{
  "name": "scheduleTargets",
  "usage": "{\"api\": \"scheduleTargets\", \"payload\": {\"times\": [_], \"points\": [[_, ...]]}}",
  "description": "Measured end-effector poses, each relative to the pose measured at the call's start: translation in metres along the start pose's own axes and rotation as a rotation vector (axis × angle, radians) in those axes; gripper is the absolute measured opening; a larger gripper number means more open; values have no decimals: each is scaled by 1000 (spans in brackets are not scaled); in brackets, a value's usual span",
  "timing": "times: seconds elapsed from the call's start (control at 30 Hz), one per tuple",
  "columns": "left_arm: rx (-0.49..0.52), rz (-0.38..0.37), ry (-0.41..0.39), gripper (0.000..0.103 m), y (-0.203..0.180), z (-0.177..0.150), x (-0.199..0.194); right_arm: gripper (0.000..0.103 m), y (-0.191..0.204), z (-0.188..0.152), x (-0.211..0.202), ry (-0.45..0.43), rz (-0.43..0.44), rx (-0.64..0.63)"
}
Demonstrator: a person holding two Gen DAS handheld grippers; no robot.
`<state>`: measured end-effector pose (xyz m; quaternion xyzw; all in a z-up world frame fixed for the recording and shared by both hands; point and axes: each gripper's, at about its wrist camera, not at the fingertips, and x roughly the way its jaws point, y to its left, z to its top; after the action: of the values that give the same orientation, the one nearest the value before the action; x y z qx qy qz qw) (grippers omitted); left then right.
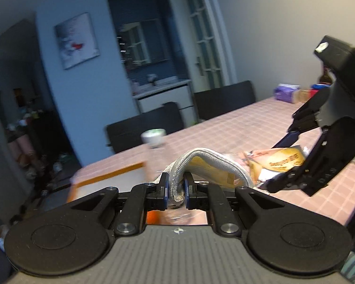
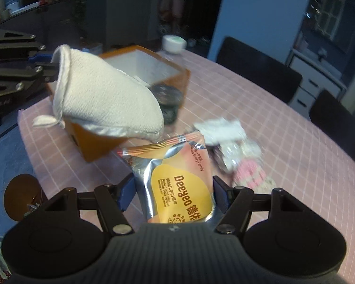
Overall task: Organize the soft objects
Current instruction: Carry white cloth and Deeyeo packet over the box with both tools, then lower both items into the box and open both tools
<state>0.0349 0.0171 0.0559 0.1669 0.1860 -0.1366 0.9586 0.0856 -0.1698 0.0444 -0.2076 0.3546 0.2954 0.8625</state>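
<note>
My left gripper (image 1: 176,188) is shut on the rim of a white oven mitt (image 1: 208,165) and holds it in the air. In the right wrist view the mitt (image 2: 101,94) hangs over the orange box (image 2: 153,67), with the left gripper (image 2: 47,67) at its cuff. My right gripper (image 2: 174,195) is open around an orange and silver wet-wipes pack (image 2: 177,182) lying on the table; the pads stand on either side of it, apart from it. The right gripper (image 1: 284,163) and the pack (image 1: 279,159) also show in the left wrist view.
A pink checked tablecloth (image 2: 272,118) covers the table. On it are a white folded cloth (image 2: 221,129), a pink and white knitted item (image 2: 248,172), a dark jar (image 2: 168,101) and a white-lidded jar (image 2: 174,43). Dark chairs (image 2: 260,68) stand along the far side. Packages (image 1: 288,92) sit at the far end.
</note>
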Motion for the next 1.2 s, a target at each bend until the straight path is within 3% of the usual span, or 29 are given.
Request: {"api": "scheduleTargets", "payload": {"times": [0.2,0.5,0.67,0.93,1.2], "points": [[-2,139,31,14,35,-3,-10,67,45,46,11,-46,46,-132],[90,209,130,14,70,-14,27,67,98,112,67,-39,86,-254],[124,210,205,14,91,-21,63,67,109,139,115,18,31,-288],[-32,119,291,14,130,-33,106,67,107,168,189,104,-7,-229],[-27,56,335,14,139,-50,132,67,109,182,239,172,-51,-273]]}}
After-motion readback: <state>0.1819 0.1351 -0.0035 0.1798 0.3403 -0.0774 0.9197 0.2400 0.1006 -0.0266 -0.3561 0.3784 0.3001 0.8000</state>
